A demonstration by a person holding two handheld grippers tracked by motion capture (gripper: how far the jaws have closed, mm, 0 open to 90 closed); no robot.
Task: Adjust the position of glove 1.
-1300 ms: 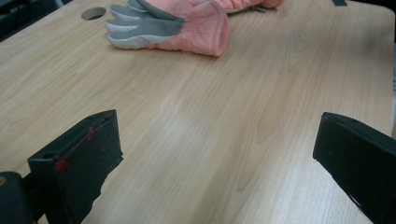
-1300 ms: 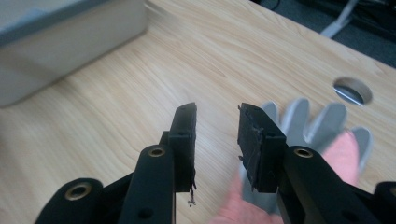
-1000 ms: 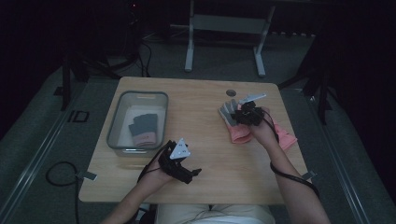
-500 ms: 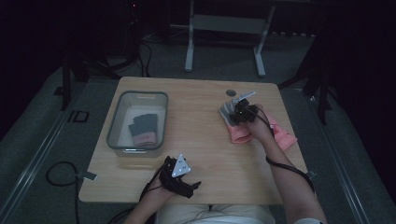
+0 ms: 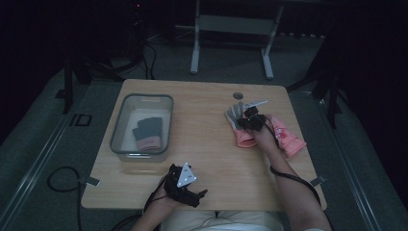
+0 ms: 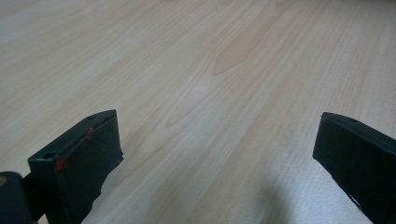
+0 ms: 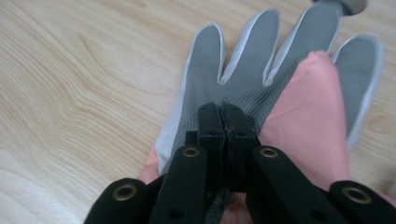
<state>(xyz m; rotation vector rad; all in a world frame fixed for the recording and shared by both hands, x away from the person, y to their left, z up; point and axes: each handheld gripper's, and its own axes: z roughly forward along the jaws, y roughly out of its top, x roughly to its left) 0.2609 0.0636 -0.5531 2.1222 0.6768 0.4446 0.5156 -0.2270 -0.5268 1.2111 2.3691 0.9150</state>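
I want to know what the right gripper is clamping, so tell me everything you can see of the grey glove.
The grey glove is a work glove with a grey, finely textured palm side edged in white, looking like coated knit. It lies flat on the wooden table, four fingers spread and pointing away from the person. A pink glove overlaps it at one side. The right gripper has just been closing, and its jaws now meet on the palm, pinching the fabric. Its cuff is hidden behind the gripper.
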